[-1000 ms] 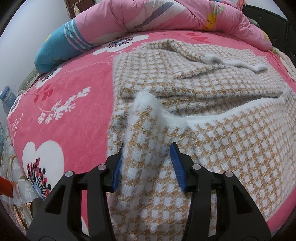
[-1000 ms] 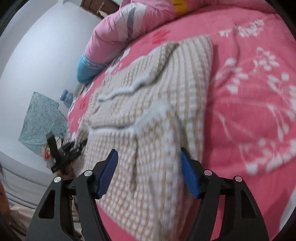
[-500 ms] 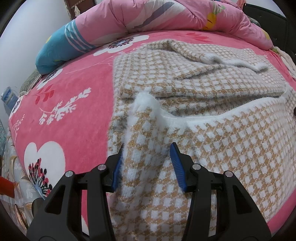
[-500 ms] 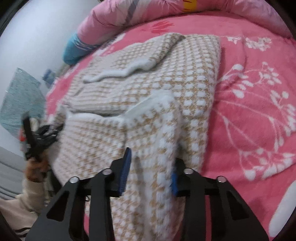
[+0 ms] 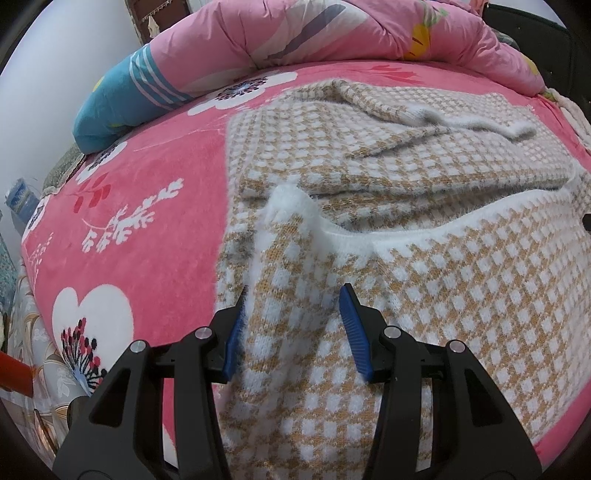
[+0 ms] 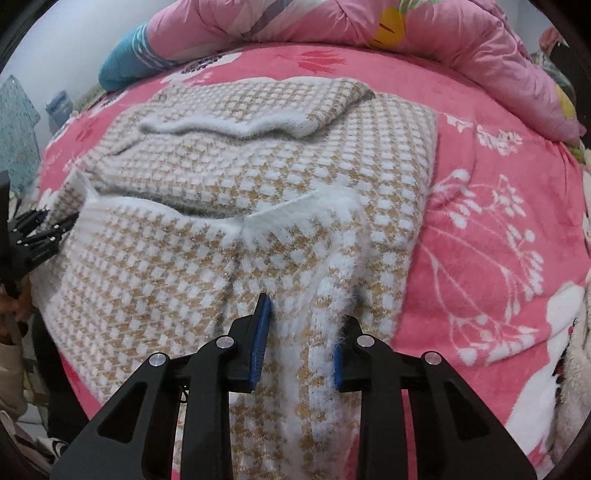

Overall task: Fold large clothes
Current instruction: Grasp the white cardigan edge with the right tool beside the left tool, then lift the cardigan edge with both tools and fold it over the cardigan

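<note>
A tan-and-white checked knit sweater (image 5: 406,155) lies spread on the pink floral bed cover (image 5: 147,184), its sleeves folded across its upper part. Its white-trimmed near hem is lifted. My left gripper (image 5: 293,325) is shut on the hem's left corner, and the knit fills the gap between its blue pads. In the right wrist view, the sweater (image 6: 258,166) bunches between the pads of my right gripper (image 6: 299,332). Its jaws are closing on the fluffy right corner, and fuzz covers the right pad. The left gripper (image 6: 37,236) shows at the far left edge.
A rolled pink quilt (image 5: 332,33) with a blue striped end (image 5: 118,99) lies along the far side of the bed. Bare pink cover (image 6: 480,221) stretches right of the sweater. The bed's near edge drops off below the grippers. A person's hand (image 6: 14,306) holds the left tool.
My right gripper has swung and rolled over the sweater's right hem corner and narrowed from wide open onto the fabric. The left gripper and its hold look unchanged.
</note>
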Demonstrator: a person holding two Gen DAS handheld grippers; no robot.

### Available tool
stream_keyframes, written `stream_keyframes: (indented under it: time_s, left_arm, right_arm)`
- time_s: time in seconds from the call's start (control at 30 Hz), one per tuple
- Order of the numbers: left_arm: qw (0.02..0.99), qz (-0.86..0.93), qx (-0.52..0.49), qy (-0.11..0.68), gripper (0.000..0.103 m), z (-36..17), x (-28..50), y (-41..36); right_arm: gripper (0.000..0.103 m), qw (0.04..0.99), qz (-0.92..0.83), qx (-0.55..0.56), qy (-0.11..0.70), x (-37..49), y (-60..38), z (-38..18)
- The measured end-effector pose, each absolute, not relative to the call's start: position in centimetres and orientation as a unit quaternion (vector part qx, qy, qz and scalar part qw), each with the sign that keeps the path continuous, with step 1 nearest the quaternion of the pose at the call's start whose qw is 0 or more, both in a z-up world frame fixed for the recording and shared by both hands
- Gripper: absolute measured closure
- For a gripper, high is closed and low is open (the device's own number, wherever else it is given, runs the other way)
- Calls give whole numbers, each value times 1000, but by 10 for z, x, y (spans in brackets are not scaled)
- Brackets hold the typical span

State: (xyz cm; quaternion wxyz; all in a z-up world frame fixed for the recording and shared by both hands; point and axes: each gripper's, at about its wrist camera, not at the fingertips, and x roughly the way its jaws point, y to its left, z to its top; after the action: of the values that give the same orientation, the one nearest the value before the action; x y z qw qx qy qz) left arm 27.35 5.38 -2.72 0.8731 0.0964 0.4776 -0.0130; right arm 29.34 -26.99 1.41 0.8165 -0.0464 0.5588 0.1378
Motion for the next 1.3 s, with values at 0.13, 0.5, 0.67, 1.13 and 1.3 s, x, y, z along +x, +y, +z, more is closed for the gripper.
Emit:
stream_keyframes:
  time_s: [0.13, 0.5, 0.67, 1.13, 1.3]
  left_arm:
    - [873, -12, 97, 477, 56, -27, 274, 53]
    - [874, -12, 94, 476, 56, -27, 276, 54]
    - [884, -13, 78, 461, 61, -25, 275, 57]
    - [917, -24, 79, 390, 94, 18, 242, 57]
    - [933, -22, 67, 352, 95, 46, 218, 59]
  right_arm:
    - [76, 817, 134, -47, 559, 297, -268, 14]
    - [81, 827, 119, -64, 545, 289, -259, 19]
    - [93, 843, 113, -85, 520, 276, -250, 31]
    - [94, 886, 95, -93, 445, 231, -242, 84]
    - [95, 906, 92, -86, 404, 204, -242, 111]
